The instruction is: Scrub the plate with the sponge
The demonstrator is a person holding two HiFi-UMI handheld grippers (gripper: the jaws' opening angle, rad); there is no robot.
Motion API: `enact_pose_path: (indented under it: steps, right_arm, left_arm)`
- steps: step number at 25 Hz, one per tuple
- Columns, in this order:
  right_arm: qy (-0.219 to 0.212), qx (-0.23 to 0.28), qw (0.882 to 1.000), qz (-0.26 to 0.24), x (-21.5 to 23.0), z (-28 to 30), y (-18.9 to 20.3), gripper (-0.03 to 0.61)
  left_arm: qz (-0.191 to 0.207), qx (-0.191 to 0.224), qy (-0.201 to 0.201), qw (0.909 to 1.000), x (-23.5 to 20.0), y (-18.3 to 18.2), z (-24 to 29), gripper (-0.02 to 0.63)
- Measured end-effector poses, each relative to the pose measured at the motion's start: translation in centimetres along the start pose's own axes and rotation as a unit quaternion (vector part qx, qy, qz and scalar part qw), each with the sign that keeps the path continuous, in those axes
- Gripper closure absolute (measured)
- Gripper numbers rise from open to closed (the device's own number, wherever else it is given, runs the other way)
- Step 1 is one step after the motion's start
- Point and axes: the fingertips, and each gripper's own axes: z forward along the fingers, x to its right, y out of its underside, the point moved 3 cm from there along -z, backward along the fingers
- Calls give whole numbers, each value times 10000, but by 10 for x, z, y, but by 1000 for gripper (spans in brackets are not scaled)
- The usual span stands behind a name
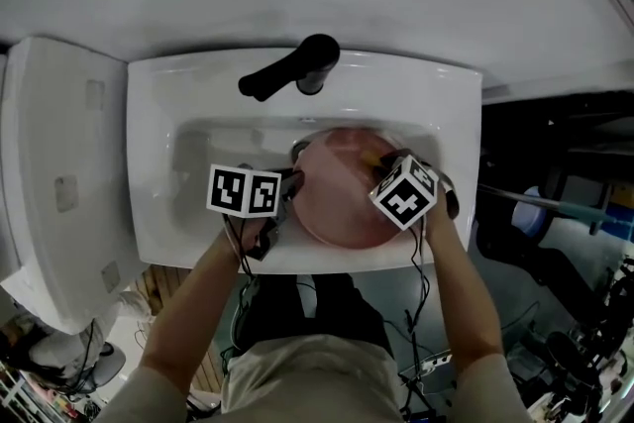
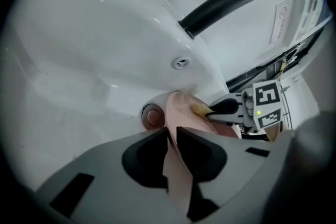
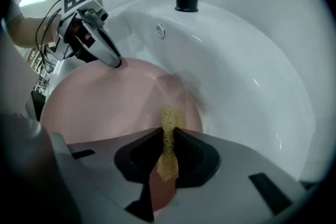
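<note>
- Two grippers work inside a white ceramic wash basin [image 1: 158, 163]; I hold one in each hand, and each carries a cube with square markers.
- My left gripper [image 1: 290, 185] is closed on the near-left rim of a round pink plate [image 1: 342, 203]. In the left gripper view the jaws of this gripper [image 2: 172, 136] pinch the rim, and the plate [image 2: 181, 113] runs edge-on away between them.
- My right gripper [image 1: 378, 163] points down over the plate's right side. In the right gripper view its jaws [image 3: 168, 134] are pressed onto a coarse yellow fibrous sponge [image 3: 168, 157], squeezed into a thin strip.
- One end of the sponge sticks out past the jaw tips and lies against the inner face of the plate [image 3: 100, 107], near the rim on the side toward the basin wall.
- Seen from the left gripper, the sponge [image 2: 199, 108] shows as a small yellow tuft at the tip of the right gripper [image 2: 226, 107], against the plate's upper edge.
- Seen from the right gripper, the left gripper [image 3: 113, 60] meets the plate at its far rim.
- Plate position: inside the bowl, tilted, toward the near wall, beside a round copper-coloured drain stopper [image 2: 153, 115].
- One matte black faucet [image 1: 297, 69] stands on the basin's back ledge, its spout reaching over the bowl.
</note>
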Motion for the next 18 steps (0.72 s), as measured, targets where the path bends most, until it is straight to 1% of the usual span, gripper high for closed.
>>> enact_pose_path:
  steps: [4,8,11,15,18]
  right_arm:
    - [-454,-167,9988,-14,-22,-22,23,511]
    - [-1027,-116,9945,-163,-61,-50,32,511]
    - [-1494,206,9882,-248,-95,-66,23,511]
    - [-2108,637,9746,-405,-134,-68,-2,509]
    - [-2378,857,9661,-531,-152,-63,-24,509]
  left_arm:
    - [-94,82,-9,9999,-1,2,-3,555]
    - [-74,140,-56,9999,-1,3,-5,557]
    - [-98,198,-78,9997,-2,3,-7,565]
    - [-170,265,-104,9994,-1,0,-11,572]
    - [-268,311,-106,9991,0,-1,-14,577]
